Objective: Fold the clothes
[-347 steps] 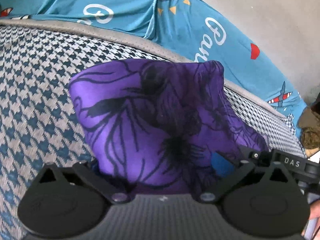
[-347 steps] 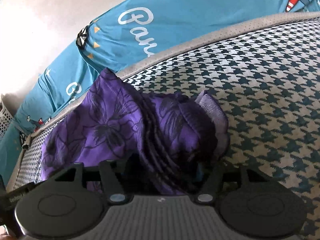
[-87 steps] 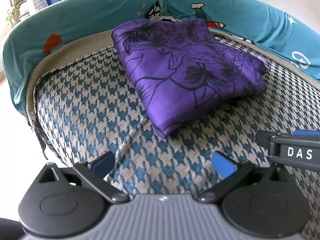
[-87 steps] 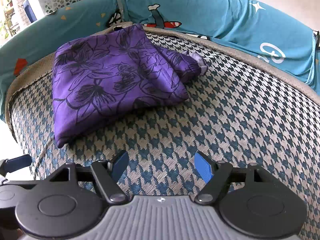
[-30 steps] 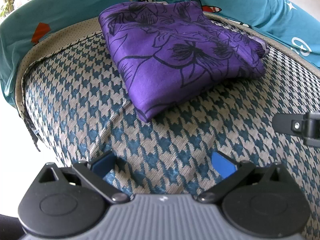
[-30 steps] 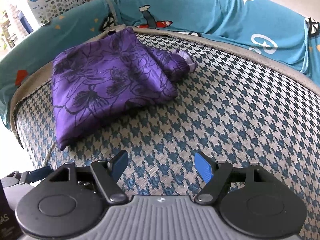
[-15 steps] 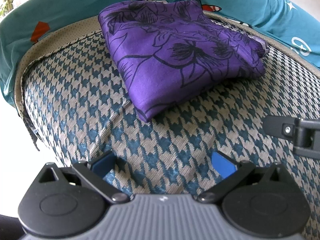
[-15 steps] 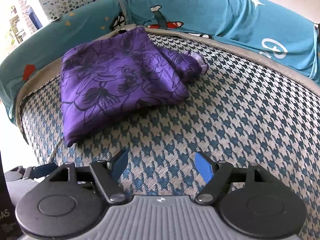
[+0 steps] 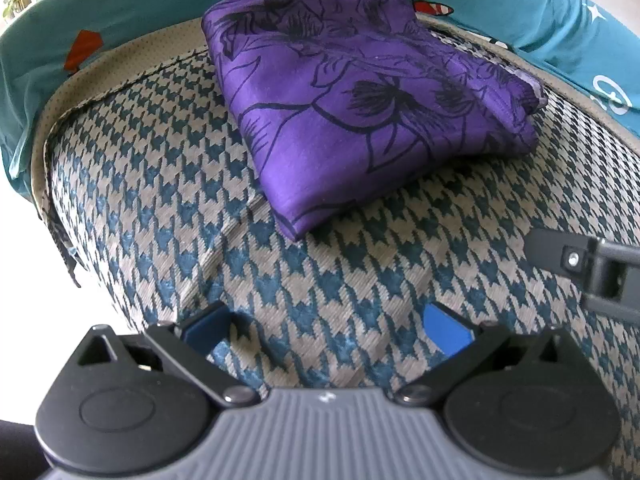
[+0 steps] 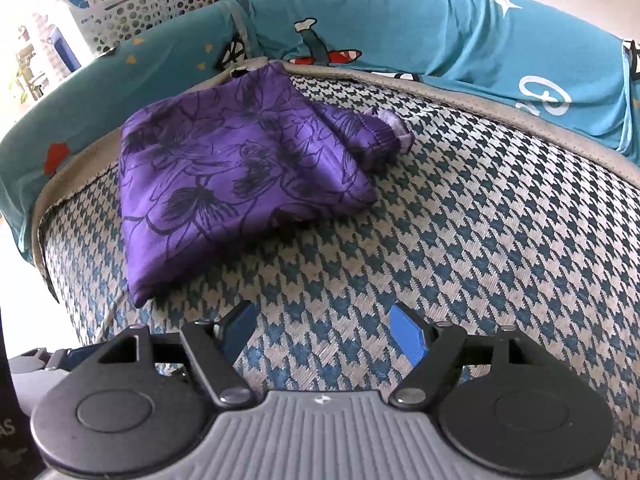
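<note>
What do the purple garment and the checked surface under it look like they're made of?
Purple garment: thin, smooth knit or satin-like fabric, going by its soft sheen and limp folds; the exact fibre can't be told. Checked surface: coarser woven upholstery, matte, with visible ribbed threads in the houndstooth pattern.

Folded purple garment (image 10: pixel 240 184) beyond empty, parted right gripper (image 10: pixel 322 330).

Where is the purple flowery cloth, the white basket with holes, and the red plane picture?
purple flowery cloth (image 10: pixel 224 184): right wrist view, middle of its folded top.
white basket with holes (image 10: pixel 160 4): right wrist view, its front wall.
red plane picture (image 10: pixel 328 56): right wrist view, on the teal sheet.
</note>
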Motion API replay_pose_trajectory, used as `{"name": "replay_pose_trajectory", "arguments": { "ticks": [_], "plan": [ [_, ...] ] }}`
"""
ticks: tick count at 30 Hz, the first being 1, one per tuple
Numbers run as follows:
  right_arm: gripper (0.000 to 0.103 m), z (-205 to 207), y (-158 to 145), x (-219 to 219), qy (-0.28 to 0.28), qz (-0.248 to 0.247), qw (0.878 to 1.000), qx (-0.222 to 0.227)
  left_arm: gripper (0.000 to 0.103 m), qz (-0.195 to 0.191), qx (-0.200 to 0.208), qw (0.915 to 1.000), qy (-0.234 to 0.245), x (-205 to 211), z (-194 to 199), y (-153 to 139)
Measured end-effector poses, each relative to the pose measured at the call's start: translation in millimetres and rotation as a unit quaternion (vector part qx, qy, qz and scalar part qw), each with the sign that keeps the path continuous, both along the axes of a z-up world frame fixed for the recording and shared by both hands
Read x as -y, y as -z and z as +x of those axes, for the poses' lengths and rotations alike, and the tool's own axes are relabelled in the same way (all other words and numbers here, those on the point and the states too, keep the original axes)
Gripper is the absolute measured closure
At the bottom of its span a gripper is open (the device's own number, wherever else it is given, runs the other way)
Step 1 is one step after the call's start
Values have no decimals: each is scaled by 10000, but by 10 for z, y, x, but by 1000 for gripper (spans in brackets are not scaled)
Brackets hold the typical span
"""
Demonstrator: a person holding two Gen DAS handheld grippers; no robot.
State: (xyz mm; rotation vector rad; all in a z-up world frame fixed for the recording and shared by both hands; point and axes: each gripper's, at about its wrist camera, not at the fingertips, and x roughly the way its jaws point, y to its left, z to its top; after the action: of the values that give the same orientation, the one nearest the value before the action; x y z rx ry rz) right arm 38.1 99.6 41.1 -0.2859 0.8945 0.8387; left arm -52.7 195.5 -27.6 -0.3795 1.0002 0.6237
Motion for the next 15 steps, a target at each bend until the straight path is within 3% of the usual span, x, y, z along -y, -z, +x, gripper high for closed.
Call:
{"name": "replay_pose_trajectory", "arguments": {
  "ticks": [15],
  "plan": [
    [29,-37,13,-35,-34,32,10000,5,0,-45,-46,10000,30,-4,22,-7]
  ]
}}
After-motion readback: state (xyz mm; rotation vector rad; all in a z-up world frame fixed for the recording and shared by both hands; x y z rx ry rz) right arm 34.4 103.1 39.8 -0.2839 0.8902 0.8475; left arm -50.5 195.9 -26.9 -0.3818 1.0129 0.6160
